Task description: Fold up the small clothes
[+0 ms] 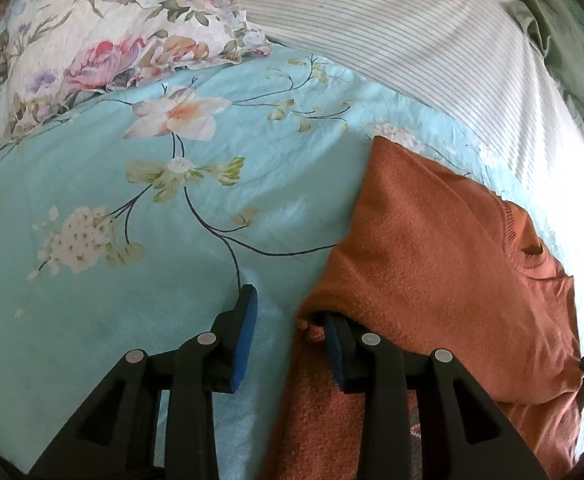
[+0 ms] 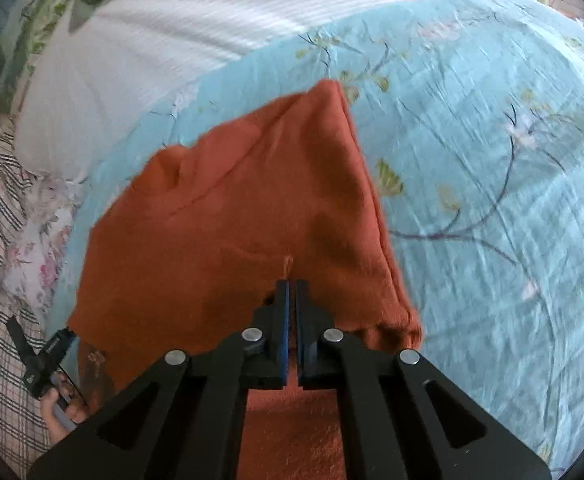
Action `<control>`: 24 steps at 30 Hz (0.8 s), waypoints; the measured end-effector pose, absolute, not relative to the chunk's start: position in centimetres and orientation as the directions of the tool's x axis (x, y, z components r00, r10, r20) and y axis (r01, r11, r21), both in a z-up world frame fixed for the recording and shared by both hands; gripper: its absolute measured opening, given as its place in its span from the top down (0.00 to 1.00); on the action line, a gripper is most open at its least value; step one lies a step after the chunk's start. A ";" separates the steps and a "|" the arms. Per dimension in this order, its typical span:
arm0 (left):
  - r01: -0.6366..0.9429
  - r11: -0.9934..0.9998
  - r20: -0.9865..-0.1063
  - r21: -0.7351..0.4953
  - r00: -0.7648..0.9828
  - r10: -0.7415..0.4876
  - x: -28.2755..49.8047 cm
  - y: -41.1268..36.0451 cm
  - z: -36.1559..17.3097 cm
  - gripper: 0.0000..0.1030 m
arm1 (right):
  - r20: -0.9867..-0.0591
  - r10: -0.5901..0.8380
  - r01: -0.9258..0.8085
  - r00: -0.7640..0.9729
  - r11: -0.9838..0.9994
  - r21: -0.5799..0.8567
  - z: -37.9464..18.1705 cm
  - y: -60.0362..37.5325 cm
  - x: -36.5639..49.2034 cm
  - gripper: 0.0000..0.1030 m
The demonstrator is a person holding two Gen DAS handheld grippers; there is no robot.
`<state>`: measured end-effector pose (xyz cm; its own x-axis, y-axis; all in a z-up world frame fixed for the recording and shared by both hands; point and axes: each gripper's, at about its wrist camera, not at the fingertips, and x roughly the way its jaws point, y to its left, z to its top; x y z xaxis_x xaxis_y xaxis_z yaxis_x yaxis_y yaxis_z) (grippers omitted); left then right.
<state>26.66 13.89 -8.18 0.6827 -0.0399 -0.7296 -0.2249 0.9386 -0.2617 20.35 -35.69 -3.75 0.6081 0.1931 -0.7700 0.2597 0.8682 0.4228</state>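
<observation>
Floral aqua bedspread [image 1: 132, 200] under rust garment [image 1: 431, 240]

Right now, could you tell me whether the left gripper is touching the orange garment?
Touching. In the left wrist view, the left gripper stands open, and its right finger is tucked under the orange garment's edge; the other sits on the bedspread.

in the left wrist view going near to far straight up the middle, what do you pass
left gripper → orange garment corner beside it → blue floral bedspread → white striped sheet, with the floral pillow off to the left
</observation>
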 end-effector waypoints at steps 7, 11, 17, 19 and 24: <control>-0.228 0.935 -0.729 -0.271 0.683 -0.045 26.6 13.9 -8.2 0.66 | -0.817 0.269 0.156 0.510 0.905 0.395 -5.8 -33.1 25.5 0.97; -0.228 0.935 -0.729 -0.273 0.683 -0.046 26.6 14.0 -8.2 0.66 | -0.785 0.280 0.056 0.552 0.927 0.371 -4.4 -30.9 25.7 1.00; -0.231 0.937 -0.734 -0.260 0.678 -0.037 26.6 13.9 -8.0 0.66 | -0.776 0.136 0.204 0.615 0.924 0.324 -3.3 -33.4 24.8 0.99; -0.227 0.939 -0.739 -0.259 0.672 -0.041 26.3 13.9 -7.7 0.65 | -0.793 0.198 0.230 0.576 0.892 0.390 -4.4 -34.4 24.6 0.99; -0.202 0.948 -0.747 -0.246 0.663 -0.053 23.5 13.9 -6.7 0.66 | -0.772 0.226 0.223 0.594 0.876 0.428 -3.9 -35.1 21.2 0.76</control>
<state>23.53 13.88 -6.75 0.6626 -0.0530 -0.7471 -0.2020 0.9479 -0.2464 21.22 -35.08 -3.90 0.5936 0.2264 -0.7722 0.2229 0.8758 0.4281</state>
